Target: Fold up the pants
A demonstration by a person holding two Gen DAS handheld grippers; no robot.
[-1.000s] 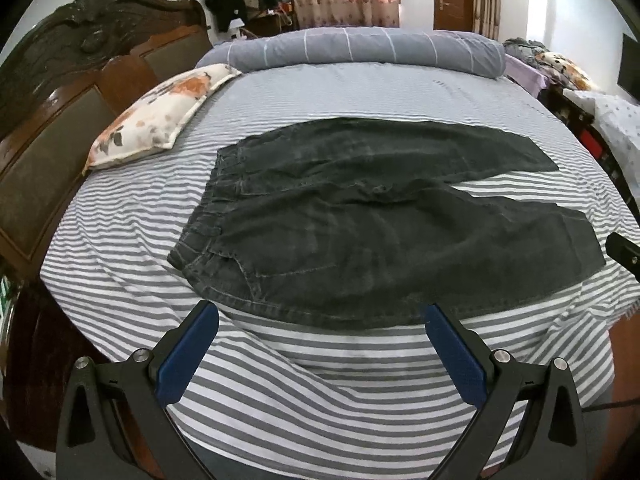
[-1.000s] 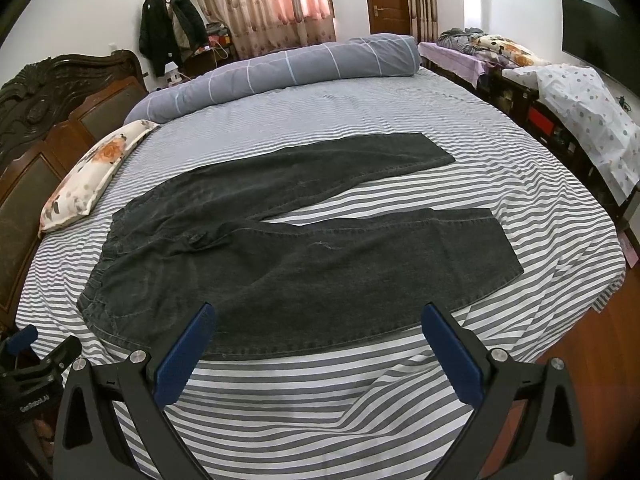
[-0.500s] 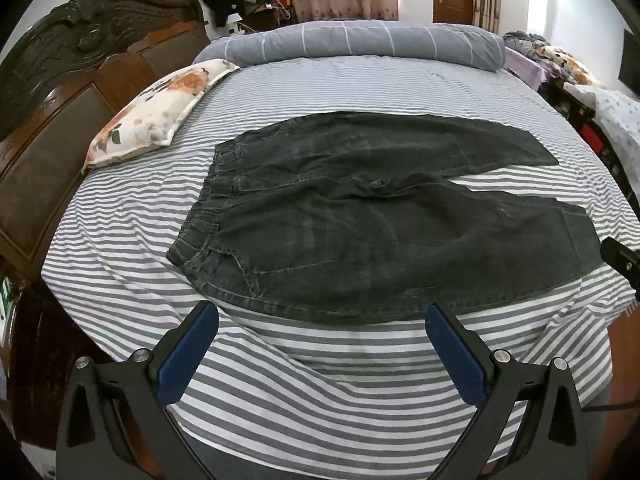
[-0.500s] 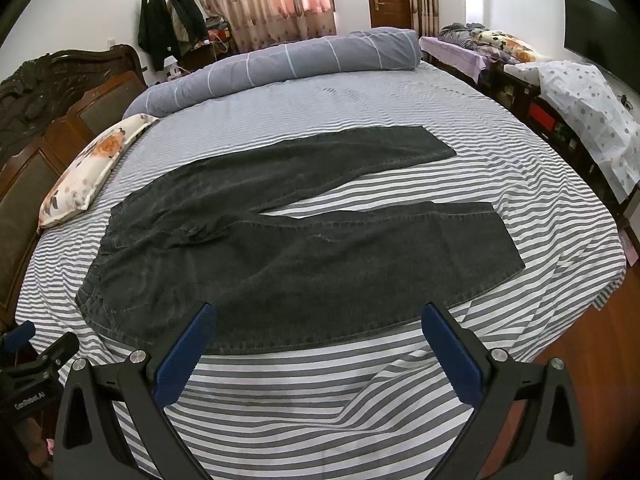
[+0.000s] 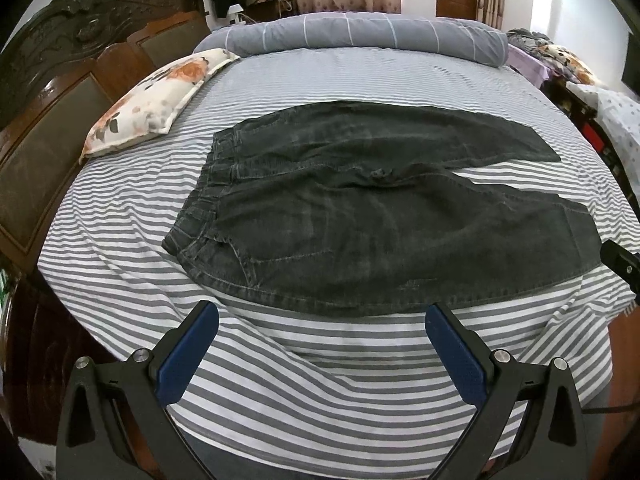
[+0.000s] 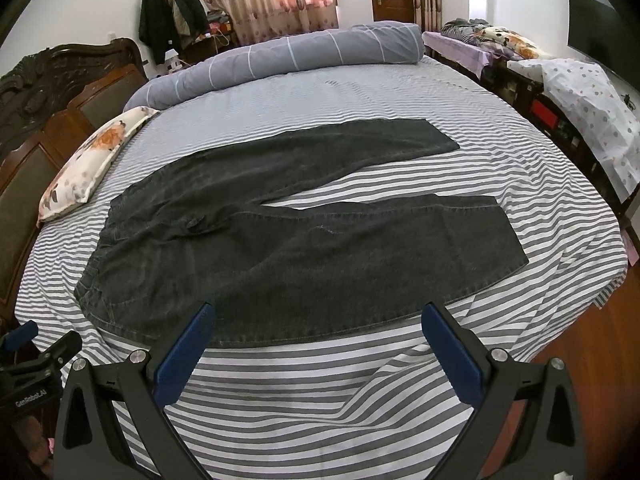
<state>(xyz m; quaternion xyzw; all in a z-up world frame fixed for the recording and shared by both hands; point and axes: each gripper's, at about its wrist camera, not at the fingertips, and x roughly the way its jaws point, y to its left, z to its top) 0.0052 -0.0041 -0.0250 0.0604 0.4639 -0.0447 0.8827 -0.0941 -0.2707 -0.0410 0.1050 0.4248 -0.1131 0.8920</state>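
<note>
Dark grey pants [image 5: 360,208] lie spread flat on a striped bed, waistband to the left, both legs reaching right and apart in a V. They also show in the right wrist view [image 6: 304,240]. My left gripper [image 5: 320,320] is open and empty, held above the bed's near edge just short of the pants' near hem side. My right gripper [image 6: 318,320] is open and empty, above the near edge of the nearer leg. Each gripper shows at the edge of the other's view.
The grey-and-white striped bed sheet [image 5: 304,392] is wrinkled at the near edge. A floral pillow [image 5: 160,100] lies at the left by the dark wooden headboard [image 5: 60,92]. A rolled grey duvet [image 5: 360,36] lies along the far side. Furniture with clutter [image 6: 568,92] stands at the right.
Both grippers have drawn back and risen a little, so the pants sit slightly farther away and lower in both views. The pants have not moved. Both grippers stay open.
</note>
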